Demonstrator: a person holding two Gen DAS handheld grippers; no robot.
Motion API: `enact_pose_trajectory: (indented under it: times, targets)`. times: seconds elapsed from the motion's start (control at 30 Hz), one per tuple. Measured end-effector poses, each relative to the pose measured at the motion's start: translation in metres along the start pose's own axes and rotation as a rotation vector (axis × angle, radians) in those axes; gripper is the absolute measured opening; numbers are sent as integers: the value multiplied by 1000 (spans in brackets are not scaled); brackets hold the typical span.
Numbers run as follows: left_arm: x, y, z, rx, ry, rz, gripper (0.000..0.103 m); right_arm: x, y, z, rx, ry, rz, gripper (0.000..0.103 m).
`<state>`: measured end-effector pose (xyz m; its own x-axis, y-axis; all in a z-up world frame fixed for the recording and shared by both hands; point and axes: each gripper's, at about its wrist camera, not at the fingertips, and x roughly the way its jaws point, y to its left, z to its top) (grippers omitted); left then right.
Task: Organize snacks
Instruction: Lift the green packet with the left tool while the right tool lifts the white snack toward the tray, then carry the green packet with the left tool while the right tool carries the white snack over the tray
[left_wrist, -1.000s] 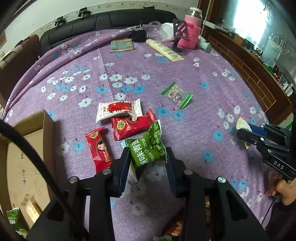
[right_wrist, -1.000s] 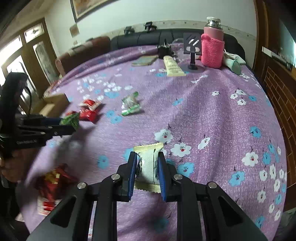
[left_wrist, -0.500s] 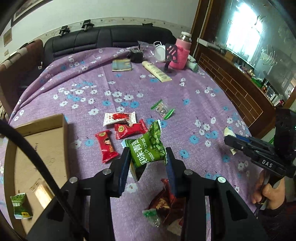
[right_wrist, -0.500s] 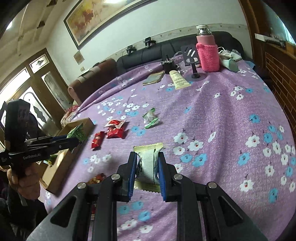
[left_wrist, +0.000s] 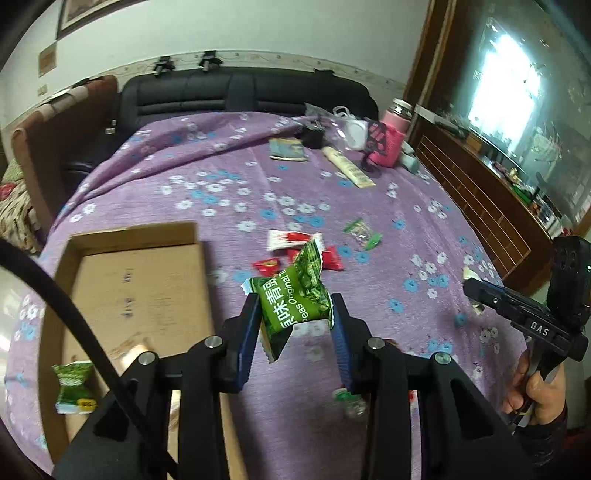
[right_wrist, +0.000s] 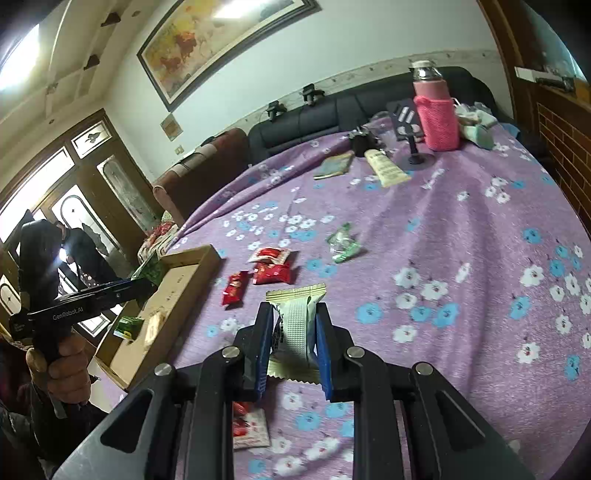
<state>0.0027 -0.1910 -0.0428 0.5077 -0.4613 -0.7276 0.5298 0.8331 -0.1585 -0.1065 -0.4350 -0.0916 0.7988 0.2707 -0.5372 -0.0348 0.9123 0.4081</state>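
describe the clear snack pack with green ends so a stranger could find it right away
Start at the purple flowered bedspread and find the cluster of red snack packets near its middle, right of the cardboard box. The clear pack with green ends lies alone just right of that cluster, toward the pink bottle. Its see-through middle and green twisted ends set it apart from the red packets.

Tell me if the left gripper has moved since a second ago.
Yes. In the left wrist view the left gripper, shut on the green packet, has risen and swung left toward the cardboard box, which now fills far more of the frame.
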Motion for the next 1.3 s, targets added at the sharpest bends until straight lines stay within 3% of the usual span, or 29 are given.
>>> enact_pose_trajectory:
  times: [0.33, 0.7, 1.03, 1.3]
  targets:
    - [-25, 52, -18, -83, -34, 58, 39, 21, 43, -6, -49, 27, 35, 21]
    - [-39, 87, -39, -143, -49, 131, 39, 34, 95, -14, -164, 33, 10, 21]
    - [-54, 113, -48, -167, -82, 268, 39, 64, 155, -16, -230, 50, 114, 21]
    - [-56, 130, -53, -189, -83, 314, 39, 89, 190, -20, -270, 84, 169, 21]
